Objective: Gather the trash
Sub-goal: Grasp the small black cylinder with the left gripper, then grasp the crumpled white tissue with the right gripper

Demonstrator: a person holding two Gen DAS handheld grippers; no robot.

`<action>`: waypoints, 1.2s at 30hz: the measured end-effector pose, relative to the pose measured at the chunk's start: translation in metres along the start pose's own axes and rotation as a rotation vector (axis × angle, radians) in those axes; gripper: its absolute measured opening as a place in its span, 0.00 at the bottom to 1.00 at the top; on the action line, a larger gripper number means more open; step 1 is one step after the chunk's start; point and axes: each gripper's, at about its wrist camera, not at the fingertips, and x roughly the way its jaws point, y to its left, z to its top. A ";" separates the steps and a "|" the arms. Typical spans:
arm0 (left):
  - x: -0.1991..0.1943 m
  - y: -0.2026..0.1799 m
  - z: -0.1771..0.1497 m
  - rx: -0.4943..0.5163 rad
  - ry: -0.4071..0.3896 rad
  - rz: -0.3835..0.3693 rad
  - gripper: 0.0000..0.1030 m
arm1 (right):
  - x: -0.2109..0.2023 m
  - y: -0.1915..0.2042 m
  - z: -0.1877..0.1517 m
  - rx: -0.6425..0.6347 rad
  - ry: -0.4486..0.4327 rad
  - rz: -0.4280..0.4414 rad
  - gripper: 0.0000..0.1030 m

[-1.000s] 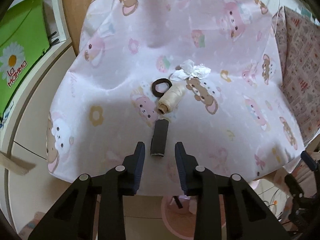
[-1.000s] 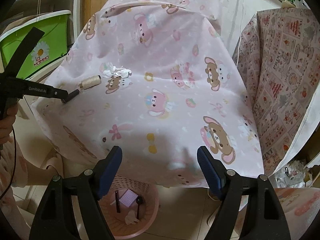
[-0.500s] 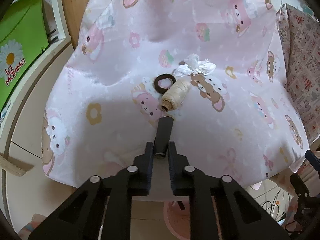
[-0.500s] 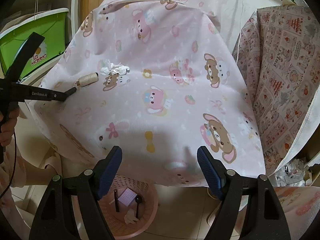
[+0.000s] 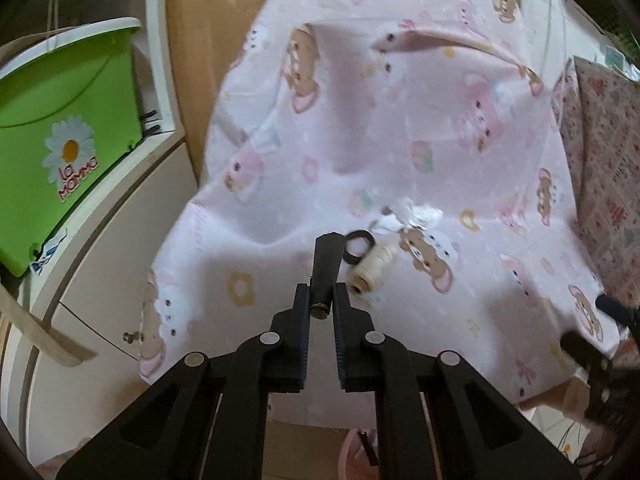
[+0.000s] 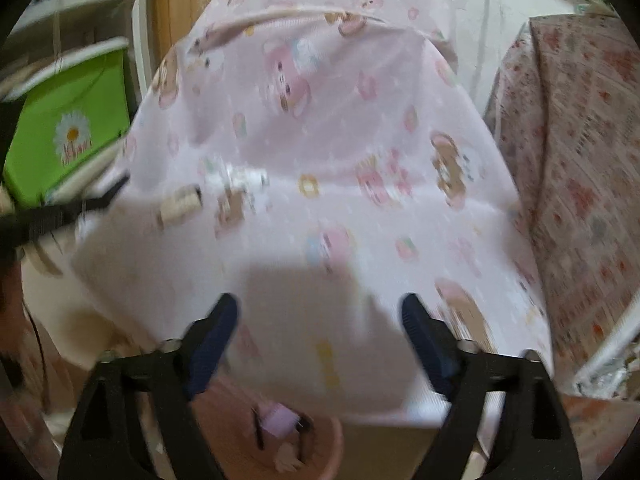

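My left gripper [image 5: 321, 300] is shut on a black cylinder [image 5: 326, 268] and holds it lifted above the pink cartoon-print sheet [image 5: 400, 140]. On the sheet just beyond lie a black ring [image 5: 359, 251], a cream thread spool [image 5: 372, 270] and a crumpled white tissue [image 5: 412, 216]. My right gripper [image 6: 320, 320] is open and empty over the sheet's near edge; the spool [image 6: 180, 204] and tissue [image 6: 236, 178] show blurred at its left. A pink trash basket [image 6: 280, 440] with several items in it sits on the floor below.
A green "La Mamma" bin [image 5: 68, 128] stands on a white shelf at left. A patterned quilt [image 5: 608, 168] lies at right. The basket rim [image 5: 352, 452] shows under the sheet edge. The left gripper's arm [image 6: 44, 220] shows in the right wrist view.
My left gripper closed on the black cylinder and lifted it off the sheet, swinging left. My right gripper moved forward and is blurred by motion.
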 end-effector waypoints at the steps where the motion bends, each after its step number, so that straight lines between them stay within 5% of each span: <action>1: 0.001 0.002 0.001 -0.011 0.000 0.005 0.10 | 0.005 0.002 0.010 0.016 0.000 0.015 0.89; 6: 0.004 0.021 0.006 -0.057 -0.004 0.053 0.10 | 0.053 0.019 0.066 0.138 0.061 0.122 0.89; 13: 0.006 0.046 0.010 -0.142 -0.001 0.073 0.10 | 0.121 0.040 0.102 0.264 0.196 0.150 0.89; 27: 0.000 0.056 0.008 -0.191 -0.005 0.055 0.10 | 0.170 0.085 0.114 0.127 0.160 -0.009 0.89; 30: 0.001 0.058 0.008 -0.201 -0.002 0.051 0.10 | 0.175 0.092 0.114 0.121 0.154 -0.016 0.67; 32: 0.001 0.058 0.008 -0.207 -0.003 0.050 0.10 | 0.182 0.094 0.112 0.122 0.167 -0.001 0.37; 36: -0.001 0.060 0.007 -0.213 -0.009 0.050 0.10 | 0.177 0.089 0.108 0.138 0.138 0.054 0.17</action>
